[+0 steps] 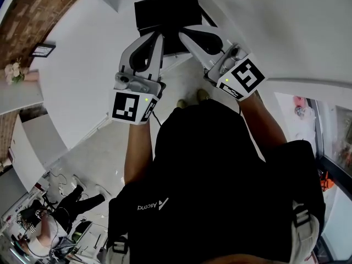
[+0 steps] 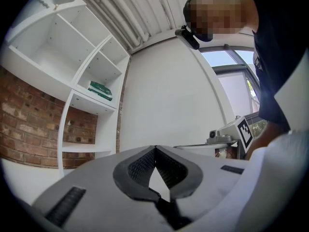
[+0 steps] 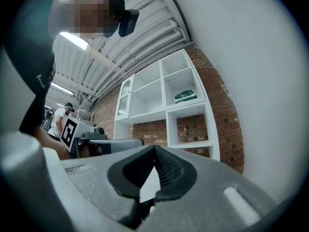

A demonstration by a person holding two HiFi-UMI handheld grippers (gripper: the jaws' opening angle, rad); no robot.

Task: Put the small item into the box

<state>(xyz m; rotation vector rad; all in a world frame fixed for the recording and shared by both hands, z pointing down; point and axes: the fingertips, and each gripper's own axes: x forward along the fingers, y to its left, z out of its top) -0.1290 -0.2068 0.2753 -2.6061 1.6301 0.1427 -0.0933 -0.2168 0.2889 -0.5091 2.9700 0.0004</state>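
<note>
Fingers (image 2: 140, 166) closed, left gripper (image 1: 156, 36) and right gripper (image 1: 185, 35) point forward side by side.

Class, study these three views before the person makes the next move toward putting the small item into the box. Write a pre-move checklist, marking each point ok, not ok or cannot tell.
1. Left gripper carries nothing: ok. Its fingers are shut together with nothing between them.
2. Right gripper carries nothing: ok. It is shut and empty too.
3. Fingers ready to grasp: not ok. Both pairs must open first.
4. Small item located: cannot tell. Only a green package shows, on a white shelf.
5. Box in sight: ok. A black box lies beyond both grippers in the head view.
6. Box open: cannot tell.
</note>
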